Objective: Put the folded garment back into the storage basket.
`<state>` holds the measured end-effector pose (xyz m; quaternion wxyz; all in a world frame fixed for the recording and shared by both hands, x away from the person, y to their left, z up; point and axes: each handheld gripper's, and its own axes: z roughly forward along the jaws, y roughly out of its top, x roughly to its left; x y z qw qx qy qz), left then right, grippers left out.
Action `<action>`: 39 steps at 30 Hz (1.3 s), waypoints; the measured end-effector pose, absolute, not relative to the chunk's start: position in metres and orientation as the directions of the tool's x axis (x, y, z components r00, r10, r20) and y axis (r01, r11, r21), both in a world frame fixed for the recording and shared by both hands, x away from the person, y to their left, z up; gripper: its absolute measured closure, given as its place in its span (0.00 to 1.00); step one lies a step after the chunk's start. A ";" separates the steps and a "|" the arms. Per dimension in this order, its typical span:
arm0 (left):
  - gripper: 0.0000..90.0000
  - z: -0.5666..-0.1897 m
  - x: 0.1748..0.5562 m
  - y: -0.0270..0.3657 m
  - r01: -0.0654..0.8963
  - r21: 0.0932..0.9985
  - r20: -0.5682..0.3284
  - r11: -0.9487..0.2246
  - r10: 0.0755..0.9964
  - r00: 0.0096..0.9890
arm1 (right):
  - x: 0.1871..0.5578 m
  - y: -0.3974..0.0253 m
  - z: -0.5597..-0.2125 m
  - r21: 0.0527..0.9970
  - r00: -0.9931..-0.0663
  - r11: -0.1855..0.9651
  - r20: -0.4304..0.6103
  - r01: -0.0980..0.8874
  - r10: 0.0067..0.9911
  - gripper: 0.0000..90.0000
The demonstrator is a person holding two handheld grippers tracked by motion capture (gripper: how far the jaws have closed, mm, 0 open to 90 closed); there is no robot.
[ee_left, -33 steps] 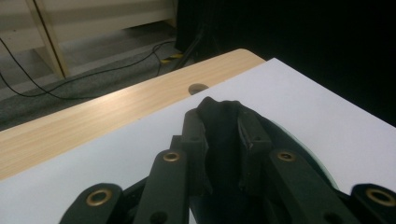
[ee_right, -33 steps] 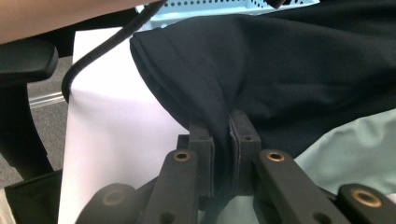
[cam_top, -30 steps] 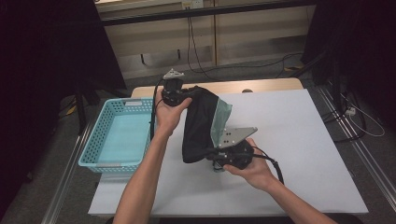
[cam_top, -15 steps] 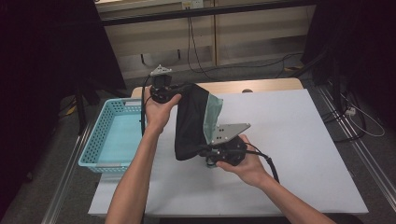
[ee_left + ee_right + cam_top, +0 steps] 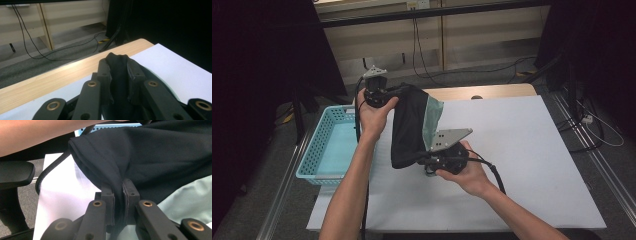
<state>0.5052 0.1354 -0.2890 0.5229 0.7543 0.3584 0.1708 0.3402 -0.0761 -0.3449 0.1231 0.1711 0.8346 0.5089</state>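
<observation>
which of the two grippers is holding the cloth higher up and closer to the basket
The left gripper: it pinches the top of the black cloth near the blue basket. The right gripper clamps the cloth's lower edge, nearer the person.

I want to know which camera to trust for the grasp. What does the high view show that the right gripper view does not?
High view alone: the white table, both hands, and the left hand-held gripper raising the black cloth garment near the light blue plastic basket. Right gripper view alone: the right hand-held gripper pinching a fold up close. Both: the garment's pale green lining.
</observation>
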 end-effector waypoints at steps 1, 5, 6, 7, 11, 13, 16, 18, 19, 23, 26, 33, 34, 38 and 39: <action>0.85 -0.289 0.505 0.135 0.362 0.911 -0.117 -0.196 0.719 0.685 | 0.340 -0.076 -0.345 0.892 -0.911 0.424 -0.031 0.160 0.411 0.92; 0.85 -0.284 0.506 0.143 0.360 0.913 -0.113 -0.192 0.730 0.674 | 0.343 -0.067 -0.342 0.896 -0.914 0.416 -0.029 0.156 0.404 0.92; 0.85 -0.283 0.506 0.145 0.359 0.914 -0.112 -0.191 0.731 0.673 | 0.343 -0.066 -0.342 0.898 -0.915 0.413 -0.028 0.153 0.401 0.92; 0.85 -0.283 0.506 0.145 0.359 0.914 -0.112 -0.191 0.731 0.673 | 0.343 -0.066 -0.342 0.898 -0.915 0.413 -0.028 0.153 0.401 0.92; 0.85 -0.280 0.504 0.157 0.356 0.914 -0.100 -0.195 0.742 0.663 | 0.344 -0.060 -0.340 0.904 -0.918 0.400 -0.024 0.149 0.395 0.92; 0.85 -0.279 0.504 0.165 0.361 0.912 -0.098 -0.194 0.752 0.652 | 0.345 -0.053 -0.340 0.909 -0.922 0.390 -0.021 0.143 0.387 0.92; 0.85 -0.278 0.503 0.170 0.361 0.912 -0.094 -0.195 0.756 0.648 | 0.347 -0.045 -0.340 0.912 -0.926 0.384 -0.013 0.143 0.377 0.92; 0.85 -0.278 0.503 0.175 0.364 0.911 -0.096 -0.192 0.760 0.642 | 0.347 -0.043 -0.339 0.912 -0.928 0.385 -0.014 0.141 0.373 0.92; 0.85 -0.279 0.503 0.180 0.366 0.911 -0.096 -0.190 0.766 0.636 | 0.349 -0.038 -0.339 0.912 -0.930 0.385 -0.011 0.141 0.367 0.92; 0.85 -0.279 0.503 0.188 0.372 0.910 -0.102 -0.182 0.772 0.628 | 0.351 -0.031 -0.338 0.912 -0.934 0.386 -0.011 0.137 0.358 0.92; 0.85 -0.279 0.504 0.195 0.374 0.910 -0.100 -0.181 0.778 0.620 | 0.354 -0.023 -0.337 0.911 -0.937 0.389 -0.010 0.135 0.350 0.92; 0.85 -0.279 0.504 0.211 0.378 0.911 -0.107 -0.166 0.790 0.603 | 0.359 -0.008 -0.337 0.912 -0.945 0.388 0.001 0.135 0.328 0.92; 0.85 -0.279 0.504 0.213 0.380 0.911 -0.109 -0.162 0.793 0.600 | 0.360 -0.004 -0.337 0.911 -0.946 0.389 0.004 0.137 0.323 0.92; 0.85 -0.279 0.507 0.224 0.386 0.910 -0.114 -0.152 0.804 0.584 | 0.363 0.002 -0.336 0.912 -0.948 0.387 0.006 0.136 0.318 0.92; 0.85 -0.279 0.507 0.224 0.386 0.910 -0.114 -0.152 0.804 0.584 | 0.363 0.002 -0.336 0.912 -0.948 0.387 0.006 0.136 0.318 0.92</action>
